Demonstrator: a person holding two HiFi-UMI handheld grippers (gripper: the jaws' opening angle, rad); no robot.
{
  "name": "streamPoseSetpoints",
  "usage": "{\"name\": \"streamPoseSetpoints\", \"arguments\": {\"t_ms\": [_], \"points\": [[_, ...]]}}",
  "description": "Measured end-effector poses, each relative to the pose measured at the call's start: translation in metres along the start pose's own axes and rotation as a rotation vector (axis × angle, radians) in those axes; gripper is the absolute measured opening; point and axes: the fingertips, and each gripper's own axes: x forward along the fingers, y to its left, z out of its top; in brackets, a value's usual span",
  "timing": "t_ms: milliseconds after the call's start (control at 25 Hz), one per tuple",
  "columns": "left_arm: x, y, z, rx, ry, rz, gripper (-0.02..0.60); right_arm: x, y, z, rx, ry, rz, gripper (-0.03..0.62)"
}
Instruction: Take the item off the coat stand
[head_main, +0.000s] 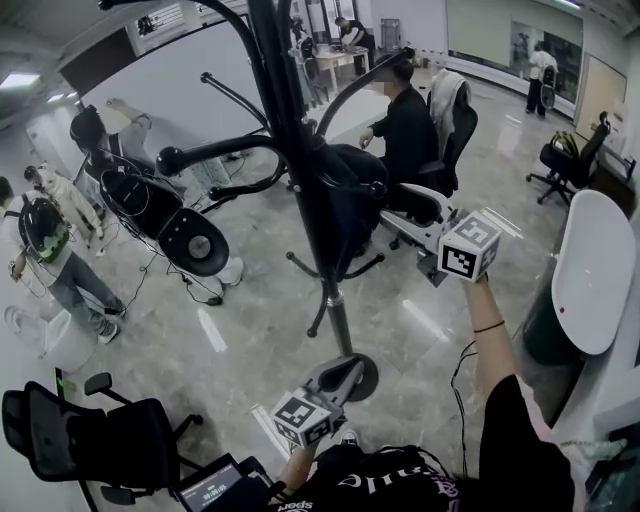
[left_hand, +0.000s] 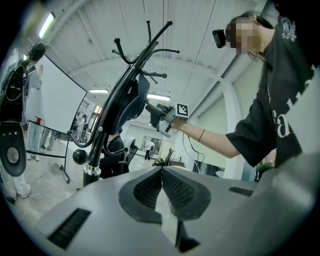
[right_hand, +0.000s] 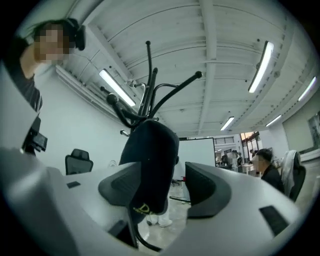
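Observation:
A black coat stand (head_main: 300, 150) rises in the middle of the head view, and a black cap (head_main: 345, 190) hangs on one of its hooks. My right gripper (head_main: 392, 205) is raised to the cap. In the right gripper view the cap (right_hand: 150, 160) hangs between the jaws of the right gripper (right_hand: 167, 187). It lies against the left pad, with a gap to the right pad, so the jaws stand open around it. My left gripper (head_main: 348, 370) is low by the stand's base, shut with nothing in it (left_hand: 161, 172). The left gripper view looks up at the stand (left_hand: 115, 105) and cap (left_hand: 131, 102).
A person sits in an office chair (head_main: 440, 140) just behind the stand. A black round device (head_main: 190, 240) on a frame stands to the left, with people beyond it. Another office chair (head_main: 90, 440) is at bottom left and a white tub (head_main: 595, 270) at right.

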Motion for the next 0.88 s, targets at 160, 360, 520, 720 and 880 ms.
{"name": "streamPoseSetpoints", "arguments": {"t_ms": [160,360,520,720,880], "points": [[0.003,0.005,0.002,-0.002,0.006,0.001,0.003,0.028,-0.016,0.015,0.148,-0.027,0.100,0.290],[0.000,0.012,0.003,-0.023,0.018,0.007,0.003,0.053,-0.009,0.013,0.236,-0.024,0.218,0.288],[0.001,0.012,0.003,-0.035,0.050,-0.002,0.003,0.048,-0.001,0.019,0.203,-0.042,0.225,0.140],[0.001,0.010,0.000,-0.046,0.040,-0.024,0.003,0.036,0.001,0.037,0.084,-0.044,0.144,0.044],[0.006,0.009,0.002,-0.042,0.029,-0.027,0.003,0.024,-0.018,0.064,0.020,-0.051,0.063,0.038]]}}
